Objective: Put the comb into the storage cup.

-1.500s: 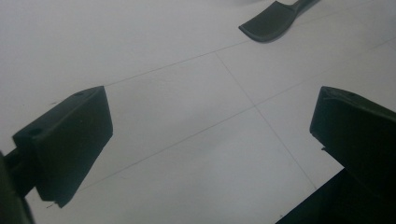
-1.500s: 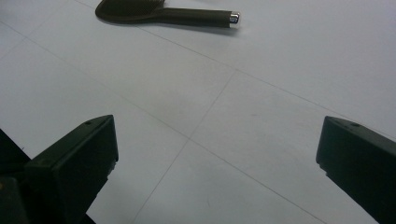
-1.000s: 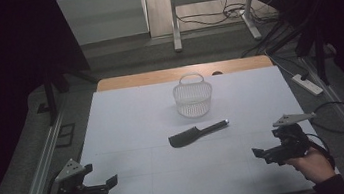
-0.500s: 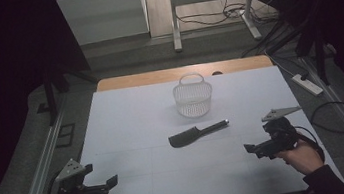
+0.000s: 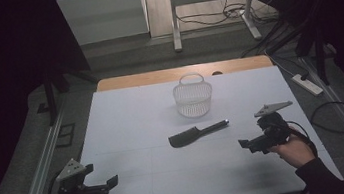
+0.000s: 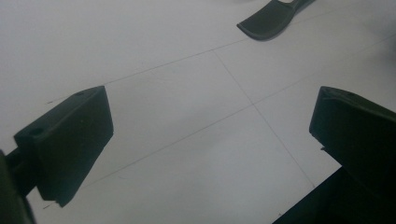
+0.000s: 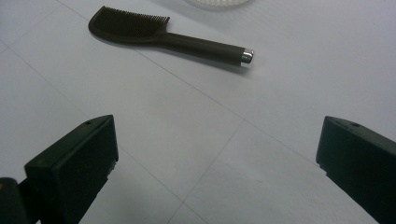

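Both grippers gape wide, empty: right gripper (image 5: 244, 143) nears hairbrush (image 5: 197, 134); shallow approach risks nudging slim handle, skidding toward basket (image 5: 193, 99); left gripper (image 5: 113, 180) idle.

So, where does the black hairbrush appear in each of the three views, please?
High view: the hairbrush lies mid-table, in front of the white basket.
Left gripper view: just its head shows, at the top edge, right of centre.
Right gripper view: the whole brush lies across the top, metal-capped handle end pointing right.
Shared landmark: the thin grid lines on the white table cover.
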Demonstrator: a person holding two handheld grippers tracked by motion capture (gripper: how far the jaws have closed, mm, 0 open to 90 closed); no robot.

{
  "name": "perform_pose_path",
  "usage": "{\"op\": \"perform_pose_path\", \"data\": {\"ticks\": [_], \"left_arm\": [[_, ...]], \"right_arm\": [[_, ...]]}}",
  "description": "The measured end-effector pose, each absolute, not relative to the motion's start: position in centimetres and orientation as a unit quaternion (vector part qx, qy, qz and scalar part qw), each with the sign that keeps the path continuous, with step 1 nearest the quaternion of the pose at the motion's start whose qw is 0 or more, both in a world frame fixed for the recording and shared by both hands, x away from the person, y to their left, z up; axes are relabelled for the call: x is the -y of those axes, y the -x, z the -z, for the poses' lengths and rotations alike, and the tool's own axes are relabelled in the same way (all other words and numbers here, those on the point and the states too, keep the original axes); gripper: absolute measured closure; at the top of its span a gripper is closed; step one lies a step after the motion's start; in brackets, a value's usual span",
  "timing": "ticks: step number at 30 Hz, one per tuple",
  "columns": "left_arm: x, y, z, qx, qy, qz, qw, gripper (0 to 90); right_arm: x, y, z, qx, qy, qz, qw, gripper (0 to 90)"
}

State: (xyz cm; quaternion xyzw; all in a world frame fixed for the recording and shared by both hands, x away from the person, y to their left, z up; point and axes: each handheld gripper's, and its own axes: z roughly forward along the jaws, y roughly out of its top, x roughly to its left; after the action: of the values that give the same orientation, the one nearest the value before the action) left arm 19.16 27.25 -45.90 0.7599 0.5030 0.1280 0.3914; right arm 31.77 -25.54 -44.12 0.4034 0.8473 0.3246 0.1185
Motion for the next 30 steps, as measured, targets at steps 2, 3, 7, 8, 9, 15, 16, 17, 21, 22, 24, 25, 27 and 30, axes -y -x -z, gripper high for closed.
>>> {"op": "perform_pose_path", "data": {"ticks": [2, 3, 7, 8, 9, 15, 16, 17, 21, 22, 24, 25, 27, 30], "left_arm": [[-27.2, -19.2, 45.9, -0.503, -0.761, -0.127, 0.391, 0.2], [-27.2, -19.2, 45.9, -0.503, -0.761, -0.127, 0.390, 0.2], [-27.2, -19.2, 45.9, -0.503, -0.761, -0.126, 0.390, 0.1], [-27.2, -19.2, 45.9, -0.503, -0.762, -0.126, 0.389, 0.1], [-27.2, -19.2, 45.9, -0.502, -0.762, -0.125, 0.389, 0.2], [-27.2, -19.3, 45.9, -0.501, -0.763, -0.125, 0.388, 0.1], [-27.2, -19.3, 45.9, -0.501, -0.763, -0.124, 0.388, 0.1], [-27.2, -19.3, 45.9, -0.501, -0.763, -0.124, 0.388, 0.1], [-27.2, -19.3, 45.9, -0.501, -0.763, -0.124, 0.388, 0.0], [-27.2, -19.3, 45.9, -0.502, -0.763, -0.124, 0.388, 0.0], [-27.2, -19.3, 45.9, -0.502, -0.763, -0.124, 0.388, 0.0], [-27.2, -19.3, 45.9, -0.502, -0.763, -0.124, 0.388, 0.0], [-27.2, -19.3, 45.9, -0.502, -0.763, -0.124, 0.388, 0.0], [-27.2, -19.3, 45.9, -0.502, -0.763, -0.124, 0.389, 0.0]], "right_arm": [[25.4, -32.0, 44.1, -0.847, -0.404, -0.324, 0.118, 0.0], [25.4, -32.1, 44.1, -0.847, -0.405, -0.324, 0.117, 0.0], [25.2, -32.6, 44.2, -0.847, -0.404, -0.328, 0.110, 0.0], [25.1, -32.7, 44.2, -0.848, -0.404, -0.327, 0.106, 0.0], [25.0, -32.8, 44.3, -0.849, -0.401, -0.327, 0.105, 0.0], [24.4, -33.2, 44.4, -0.854, -0.395, -0.321, 0.106, 0.0], [24.3, -33.3, 44.4, -0.854, -0.396, -0.320, 0.107, 0.0], [24.2, -33.4, 44.4, -0.854, -0.395, -0.320, 0.109, 0.0], [23.8, -33.7, 44.4, -0.854, -0.399, -0.315, 0.112, 0.0], [23.7, -33.8, 44.4, -0.853, -0.400, -0.315, 0.111, 0.0], [23.5, -34.0, 44.4, -0.854, -0.401, -0.313, 0.110, 0.0], [23.3, -34.2, 44.4, -0.854, -0.401, -0.312, 0.111, 0.0], [23.1, -34.4, 44.4, -0.855, -0.400, -0.311, 0.112, 0.0], [22.7, -34.7, 44.5, -0.859, -0.394, -0.307, 0.115, 0.0]]}}
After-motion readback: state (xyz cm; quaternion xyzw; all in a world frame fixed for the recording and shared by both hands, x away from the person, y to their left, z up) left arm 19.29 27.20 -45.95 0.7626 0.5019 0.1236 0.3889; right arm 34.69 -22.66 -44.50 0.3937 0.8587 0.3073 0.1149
